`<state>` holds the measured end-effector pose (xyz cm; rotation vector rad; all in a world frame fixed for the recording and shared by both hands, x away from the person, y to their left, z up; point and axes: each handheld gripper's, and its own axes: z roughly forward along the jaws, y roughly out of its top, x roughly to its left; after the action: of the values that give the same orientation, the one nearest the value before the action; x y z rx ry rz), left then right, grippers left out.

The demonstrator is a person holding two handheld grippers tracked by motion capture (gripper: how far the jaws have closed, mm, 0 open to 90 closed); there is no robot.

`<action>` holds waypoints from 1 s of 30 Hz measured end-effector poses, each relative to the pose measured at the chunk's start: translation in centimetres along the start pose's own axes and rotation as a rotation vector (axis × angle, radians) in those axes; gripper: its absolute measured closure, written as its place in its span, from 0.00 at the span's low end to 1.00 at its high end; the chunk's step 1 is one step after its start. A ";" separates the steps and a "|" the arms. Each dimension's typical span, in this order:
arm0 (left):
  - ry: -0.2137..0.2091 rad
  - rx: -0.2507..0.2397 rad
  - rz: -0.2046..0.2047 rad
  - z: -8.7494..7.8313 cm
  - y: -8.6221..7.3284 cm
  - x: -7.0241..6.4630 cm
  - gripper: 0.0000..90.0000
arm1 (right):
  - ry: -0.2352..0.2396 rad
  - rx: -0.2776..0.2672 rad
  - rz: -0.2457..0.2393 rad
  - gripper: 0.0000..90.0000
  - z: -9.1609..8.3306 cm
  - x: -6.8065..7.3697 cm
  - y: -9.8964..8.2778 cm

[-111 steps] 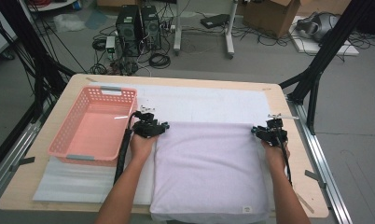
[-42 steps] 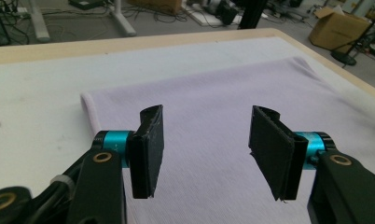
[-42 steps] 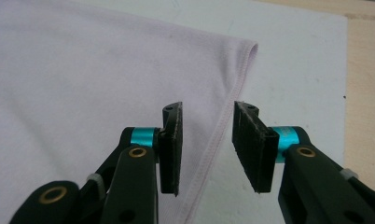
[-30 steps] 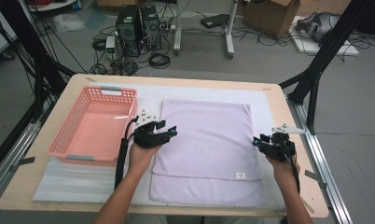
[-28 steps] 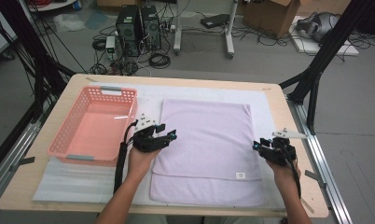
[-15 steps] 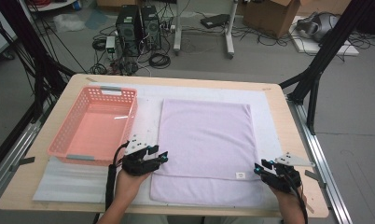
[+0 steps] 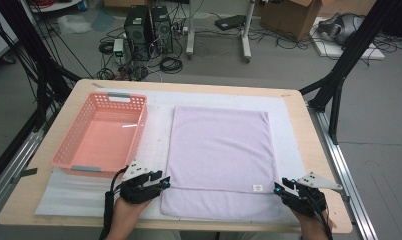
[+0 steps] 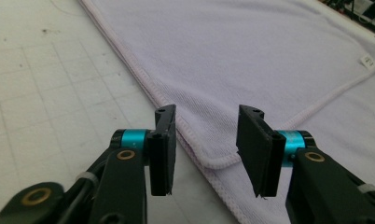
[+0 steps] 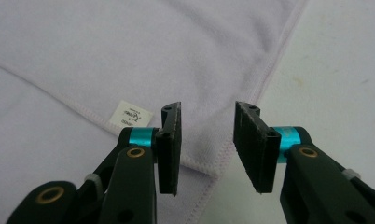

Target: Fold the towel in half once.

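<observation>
- Two grippers sit at the near end of the towel [image 7: 219, 155], which lies flat on the white mat [image 7: 154, 145] with a folded top layer ending short of the near edge.
- Left gripper [image 7: 165, 184] has jaws spread and has just been closing; in the left gripper view the top layer's near-left corner [image 8: 218, 163] lies under the gap, no pad touching cloth yet.
- Right gripper [image 7: 278, 189] has jaws spread too; in the right gripper view the near-right corner [image 9: 209, 170] sits between them, label [image 9: 131, 113] just beside.
- Step in hand, as I judge it: pinch both top-layer corners for the next fold.
- Do it well: drop the tips onto the hem, one jaw under, and grab the top layer alone unless both are wanted.
- Close both sides together and level so the fold stays square.
- Risk: pads skid and bunch the cloth, or the corner slips out.
- Basket [image 7: 101, 132] stands left, well apart.
</observation>
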<state>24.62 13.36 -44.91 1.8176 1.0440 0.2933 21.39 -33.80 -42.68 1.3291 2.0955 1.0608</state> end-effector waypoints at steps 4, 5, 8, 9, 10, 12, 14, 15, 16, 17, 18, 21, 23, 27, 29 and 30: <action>-0.005 0.035 -0.014 0.4 -0.3 -0.2 0.71 | -0.005 0.020 -0.010 0.67 0.3 0.0 -0.1; -0.004 0.044 -0.015 0.5 -0.3 -0.2 0.72 | -0.003 0.020 -0.010 0.67 0.3 0.0 -0.1; 0.016 0.055 0.009 0.7 -0.3 -0.5 0.75 | 0.002 0.014 -0.009 0.67 0.2 -0.1 -0.1; 0.025 0.059 0.022 0.8 -0.4 -0.6 0.78 | 0.000 0.014 -0.009 0.67 0.3 -0.1 -0.1; 0.034 0.063 0.028 0.8 -0.4 -0.7 0.79 | 0.002 0.013 -0.011 0.67 0.3 -0.2 -0.1; 0.051 0.057 0.034 0.8 -0.4 -0.8 0.83 | 0.003 0.016 -0.005 0.67 0.3 -0.2 -0.1; 0.073 0.044 0.040 0.7 -0.4 -0.9 0.90 | 0.003 0.018 -0.005 0.67 0.3 -0.2 -0.1; 0.077 0.041 0.045 0.7 -0.4 -1.0 0.93 | 0.004 0.016 -0.007 0.67 0.3 -0.1 -0.1; 0.076 0.036 0.057 0.7 -0.4 -1.1 0.95 | 0.005 0.015 -0.006 0.67 0.3 -0.1 -0.1; 0.075 0.033 0.059 0.7 -0.4 -1.2 0.96 | 0.010 0.013 -0.002 0.67 0.3 -0.1 -0.1; 0.072 0.031 0.057 0.7 -0.4 -1.2 0.96 | 0.011 0.010 -0.001 0.67 0.3 -0.2 0.0; 0.070 0.026 0.056 0.7 -0.4 -1.2 0.97 | 0.010 0.008 0.007 0.67 0.3 -0.2 0.0; 0.062 0.014 0.054 0.6 -0.3 -1.2 0.97 | 0.005 0.008 0.008 0.66 0.4 -0.3 0.0; 0.049 0.017 0.052 0.7 -0.2 -1.2 0.97 | 0.006 0.013 0.008 0.66 0.6 -0.3 -0.1; 0.046 0.020 0.056 0.7 -0.2 -1.2 0.97 | 0.005 0.010 0.011 0.66 0.6 -0.3 0.0; 0.045 0.015 0.055 0.7 -0.2 -1.2 0.97 | 0.007 0.008 0.010 0.66 0.6 -0.3 0.0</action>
<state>24.23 11.99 -45.11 1.8623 1.0310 0.3615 21.94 -33.85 -43.05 1.3423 2.1022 1.0635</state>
